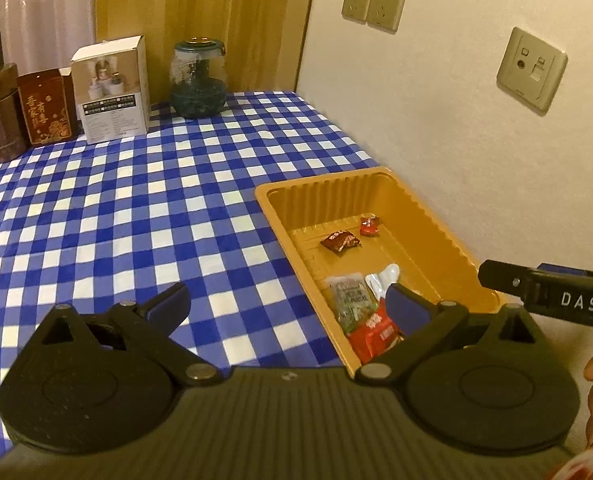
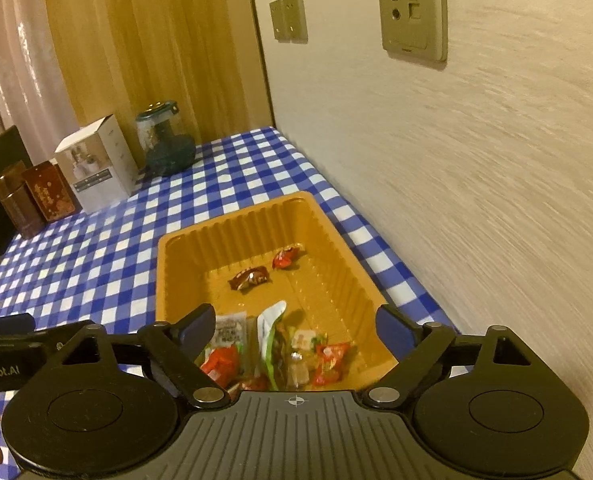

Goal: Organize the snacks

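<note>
blue-and-white checked cloth (image 1: 116, 208) covers the table beside a cream wall with socket plates (image 1: 372, 6). from the left wrist, the orange tray (image 1: 452, 236) sits at the table's right edge against the wall. inside it, a dark brown candy (image 1: 339, 241) and a small red candy (image 1: 369, 226) lie apart near the far end, while a pale green-printed packet (image 1: 350, 296), a silver packet (image 1: 384, 278) and a red packet (image 1: 374, 334) crowd the near end. the left gripper (image 1: 286, 304) hangs with its tongs spread wide and nothing between them, one blue pad over the cloth and the other over the tray's near end. at the back stand a brown tin (image 1: 0, 120), a red tin (image 1: 46, 110), a white box (image 1: 112, 88) and a glass jar (image 1: 198, 78) with dark contents.

from the right wrist, the orange tray (image 2: 184, 280) fills the middle. the brown candy (image 2: 250, 278) and red candy (image 2: 286, 258) lie further in, and the near end holds a heap: the pale packet (image 2: 229, 330), a green-and-white packet (image 2: 271, 332), a red packet (image 2: 220, 364) and small red-wrapped sweets (image 2: 330, 360). the right gripper (image 2: 294, 324) hovers over this heap, tongs wide and empty. the white box (image 2: 96, 164) and jar (image 2: 164, 144) stand at the back.
</note>
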{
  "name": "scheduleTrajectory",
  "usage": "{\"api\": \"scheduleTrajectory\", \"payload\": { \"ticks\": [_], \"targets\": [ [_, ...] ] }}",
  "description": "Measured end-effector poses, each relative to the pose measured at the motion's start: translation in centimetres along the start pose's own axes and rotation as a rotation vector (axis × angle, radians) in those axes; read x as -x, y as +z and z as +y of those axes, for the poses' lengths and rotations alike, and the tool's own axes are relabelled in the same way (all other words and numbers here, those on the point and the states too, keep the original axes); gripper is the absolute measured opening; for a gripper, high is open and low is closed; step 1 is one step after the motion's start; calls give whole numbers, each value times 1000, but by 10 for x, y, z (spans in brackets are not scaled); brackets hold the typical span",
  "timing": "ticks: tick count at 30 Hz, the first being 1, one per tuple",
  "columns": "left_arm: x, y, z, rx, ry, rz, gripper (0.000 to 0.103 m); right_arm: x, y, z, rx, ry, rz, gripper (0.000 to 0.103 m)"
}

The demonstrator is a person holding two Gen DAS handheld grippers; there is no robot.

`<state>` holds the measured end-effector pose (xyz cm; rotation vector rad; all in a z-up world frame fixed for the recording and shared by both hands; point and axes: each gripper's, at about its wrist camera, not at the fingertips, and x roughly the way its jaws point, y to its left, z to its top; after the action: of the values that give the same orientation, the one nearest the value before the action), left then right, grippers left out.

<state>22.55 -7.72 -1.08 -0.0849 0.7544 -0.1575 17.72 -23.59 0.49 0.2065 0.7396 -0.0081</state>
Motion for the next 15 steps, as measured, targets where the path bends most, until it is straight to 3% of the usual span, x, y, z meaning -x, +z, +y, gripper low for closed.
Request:
{"api": "scheduleTrajectory", "payload": {
  "ticks": [15],
  "targets": [
    [74,-28,14,-3,-13,-19,103,70,-36,35,30,-5,0,87]
  ]
}}
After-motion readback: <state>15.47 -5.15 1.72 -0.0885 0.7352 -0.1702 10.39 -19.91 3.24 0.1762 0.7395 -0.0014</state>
